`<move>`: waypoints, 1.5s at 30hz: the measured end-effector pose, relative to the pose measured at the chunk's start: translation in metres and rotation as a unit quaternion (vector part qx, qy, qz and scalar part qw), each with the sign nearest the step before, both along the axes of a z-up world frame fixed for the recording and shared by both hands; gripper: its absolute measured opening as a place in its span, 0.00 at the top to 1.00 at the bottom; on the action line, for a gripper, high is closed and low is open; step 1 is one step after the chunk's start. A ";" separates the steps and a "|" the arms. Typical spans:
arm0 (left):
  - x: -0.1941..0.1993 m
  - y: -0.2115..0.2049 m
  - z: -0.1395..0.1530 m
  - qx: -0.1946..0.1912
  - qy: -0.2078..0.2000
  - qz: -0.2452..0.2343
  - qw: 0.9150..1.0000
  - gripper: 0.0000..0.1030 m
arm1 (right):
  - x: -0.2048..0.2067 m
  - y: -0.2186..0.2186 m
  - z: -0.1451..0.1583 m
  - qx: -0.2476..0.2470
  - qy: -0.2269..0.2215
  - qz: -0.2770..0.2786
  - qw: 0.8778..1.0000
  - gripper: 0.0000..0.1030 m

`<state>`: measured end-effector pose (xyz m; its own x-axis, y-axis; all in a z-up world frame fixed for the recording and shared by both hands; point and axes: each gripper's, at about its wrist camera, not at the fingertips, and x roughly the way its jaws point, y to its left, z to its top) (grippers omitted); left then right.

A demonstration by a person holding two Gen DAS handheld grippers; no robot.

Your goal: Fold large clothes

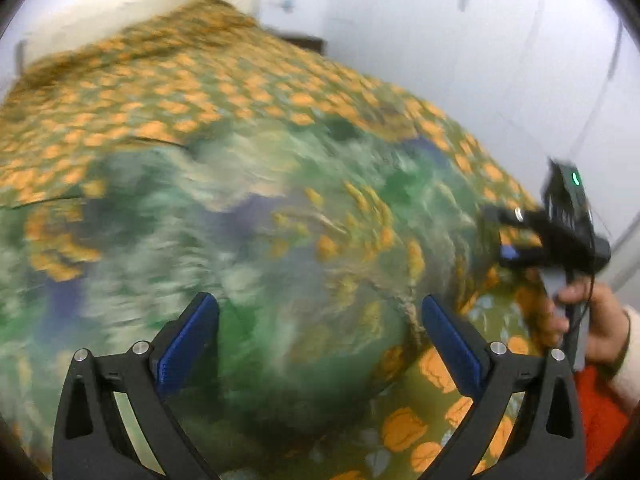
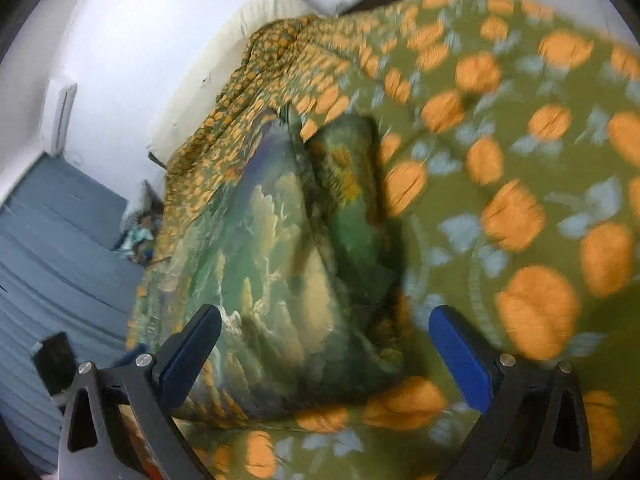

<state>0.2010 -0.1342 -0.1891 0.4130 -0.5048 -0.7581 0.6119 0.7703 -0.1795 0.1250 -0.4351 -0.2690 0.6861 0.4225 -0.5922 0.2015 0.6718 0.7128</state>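
Note:
A large garment (image 1: 280, 232) with a green, blue and cream landscape print lies rumpled on a bed. It also shows in the right wrist view (image 2: 288, 248), bunched into a long heap. My left gripper (image 1: 320, 340) is open and empty just above the garment. My right gripper (image 2: 324, 352) is open and empty over the garment's near end. The right gripper also shows at the right of the left wrist view (image 1: 504, 236), held by a hand; its jaws are hard to read there. Both views are blurred.
The bed is covered by an olive sheet (image 2: 520, 160) with orange flowers. A cream headboard (image 1: 132, 4) stands behind. White wardrobe doors (image 1: 500, 40) are at the right. A blue-grey floor (image 2: 52, 248) lies beside the bed, with small objects (image 2: 140, 232) near its edge.

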 end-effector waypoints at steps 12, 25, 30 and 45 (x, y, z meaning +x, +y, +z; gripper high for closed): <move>0.042 0.010 -0.036 -0.104 0.155 -0.018 0.982 0.00 | 0.010 0.041 0.050 -0.067 -0.043 0.057 0.995 0.67; 0.036 0.119 0.137 -0.262 0.109 -0.051 0.958 0.00 | -0.002 0.267 0.171 -0.386 -0.204 0.197 0.878 0.68; 0.057 0.078 0.134 -0.147 0.103 -0.045 0.983 0.00 | -0.016 0.327 0.147 -0.456 -0.224 0.256 0.822 0.68; 0.072 0.052 0.113 0.011 0.111 0.009 0.994 0.77 | -0.050 0.325 0.124 -0.463 -0.258 0.271 0.803 0.41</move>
